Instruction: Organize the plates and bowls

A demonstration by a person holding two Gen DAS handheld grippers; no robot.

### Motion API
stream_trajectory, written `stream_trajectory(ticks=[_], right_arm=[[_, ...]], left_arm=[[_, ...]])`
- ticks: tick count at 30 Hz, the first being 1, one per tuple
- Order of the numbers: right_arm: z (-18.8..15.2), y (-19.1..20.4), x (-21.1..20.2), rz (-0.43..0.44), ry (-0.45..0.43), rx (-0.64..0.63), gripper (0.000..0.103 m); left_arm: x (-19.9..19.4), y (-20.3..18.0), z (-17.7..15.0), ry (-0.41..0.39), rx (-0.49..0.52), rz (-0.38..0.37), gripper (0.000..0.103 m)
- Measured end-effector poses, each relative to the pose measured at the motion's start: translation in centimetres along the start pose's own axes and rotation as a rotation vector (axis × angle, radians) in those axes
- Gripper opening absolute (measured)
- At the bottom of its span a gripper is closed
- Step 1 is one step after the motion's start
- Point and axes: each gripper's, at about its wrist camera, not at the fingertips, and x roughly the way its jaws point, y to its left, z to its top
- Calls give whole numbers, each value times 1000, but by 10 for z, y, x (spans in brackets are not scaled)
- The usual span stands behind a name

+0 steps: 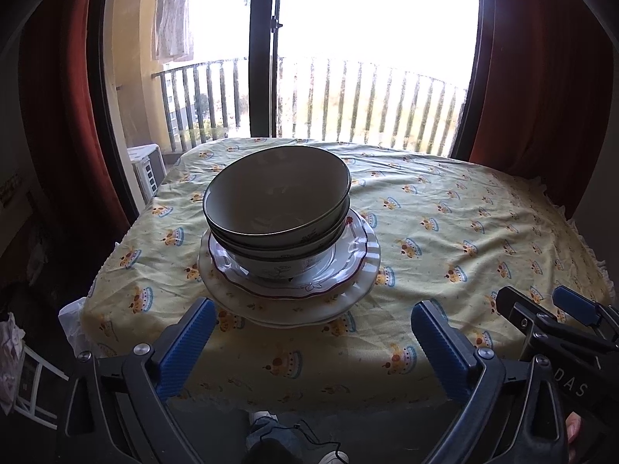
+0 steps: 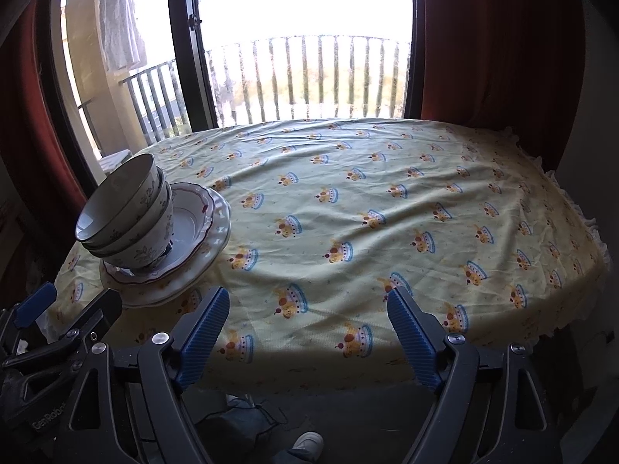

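Your stack of bowls [image 1: 276, 208] sits nested on the plates [image 1: 290, 286] near the surface's [image 1: 445, 232] front left corner. Both the left gripper [image 1: 309, 342] and right gripper [image 2: 307, 324] have fingers wide, holding nothing, just short of the plates. The sorting looks finished; back away without nudging the overhanging plates.
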Motion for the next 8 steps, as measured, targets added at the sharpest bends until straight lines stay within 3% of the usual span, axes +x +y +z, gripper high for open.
stream_trajectory(ticks=[8], right_arm=[[0,-1,0,-7,8,7,86]], left_arm=[[-2,0,2,-18,4,-16,103]])
